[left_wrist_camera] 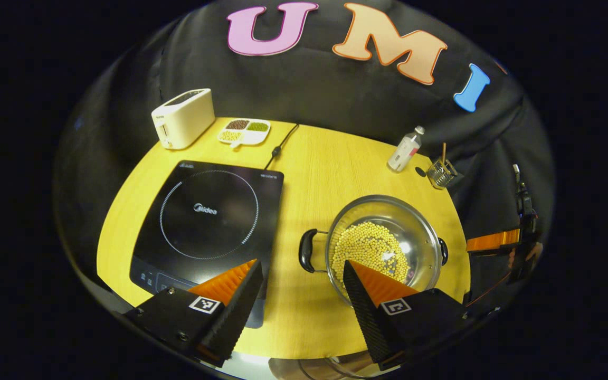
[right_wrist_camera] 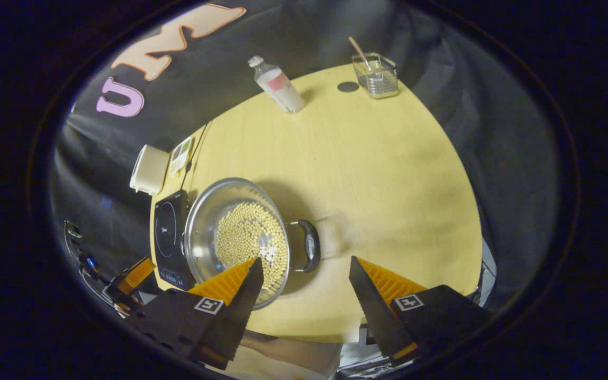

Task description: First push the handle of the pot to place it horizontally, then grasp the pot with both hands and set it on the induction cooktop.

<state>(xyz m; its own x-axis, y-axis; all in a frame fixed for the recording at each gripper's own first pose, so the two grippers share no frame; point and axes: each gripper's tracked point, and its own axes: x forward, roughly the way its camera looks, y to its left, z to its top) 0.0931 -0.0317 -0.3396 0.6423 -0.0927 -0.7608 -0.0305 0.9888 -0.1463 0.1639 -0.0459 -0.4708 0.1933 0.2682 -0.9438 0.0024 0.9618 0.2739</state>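
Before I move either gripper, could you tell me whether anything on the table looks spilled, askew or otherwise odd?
Nothing stands out. The pot sits upright beside the induction cooktop, its beans all inside, and the bottle stands upright at the back.

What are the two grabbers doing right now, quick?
Left gripper: open, holding nothing, above the table near the pot.
Right gripper: open, holding nothing, near the pot's handle.

A toaster (left_wrist_camera: 183, 117) and a divided dish of beans (left_wrist_camera: 244, 131) sit at the table's (left_wrist_camera: 330, 158) far left edge; a bottle (left_wrist_camera: 405, 149) and a glass container (left_wrist_camera: 441, 173) stand far right.
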